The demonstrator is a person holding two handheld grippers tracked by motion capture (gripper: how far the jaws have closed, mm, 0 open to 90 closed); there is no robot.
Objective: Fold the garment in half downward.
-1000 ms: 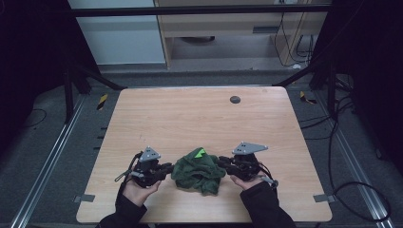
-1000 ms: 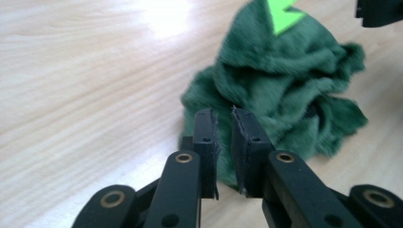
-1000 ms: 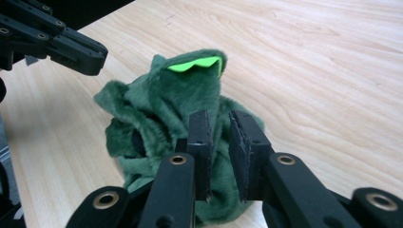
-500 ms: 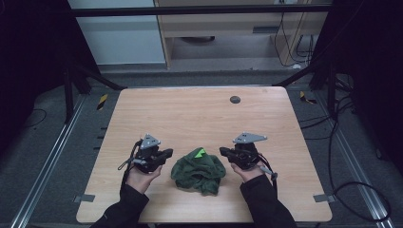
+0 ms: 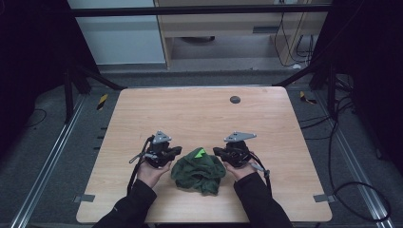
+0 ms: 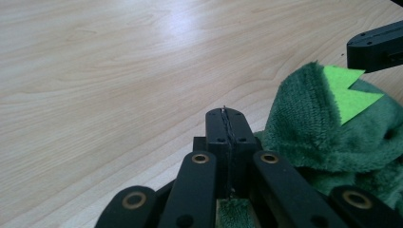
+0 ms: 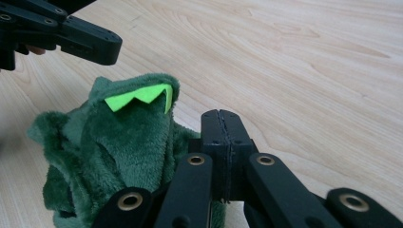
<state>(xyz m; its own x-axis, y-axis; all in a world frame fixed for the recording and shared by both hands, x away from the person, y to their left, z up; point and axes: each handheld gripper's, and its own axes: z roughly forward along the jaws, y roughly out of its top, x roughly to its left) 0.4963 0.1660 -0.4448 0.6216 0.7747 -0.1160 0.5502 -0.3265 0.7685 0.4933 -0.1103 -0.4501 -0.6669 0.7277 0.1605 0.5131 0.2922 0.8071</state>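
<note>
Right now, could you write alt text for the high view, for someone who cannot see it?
A person's two hands each hold a black gripper, left gripper and right gripper, jaws shut, flanking a crumpled green plush cloth with a bright green tag, on a light wooden table.

Two black grippers: left gripper (image 5: 177, 151) and right gripper (image 5: 217, 151), each topped by a grey three-cornered plate and trailing a black cable. Flat black jaws with linkage bars, brass-ringed pivots and small dark screws in the gripper views. Dark long sleeves (image 5: 128, 209) down to the wrists.
</note>
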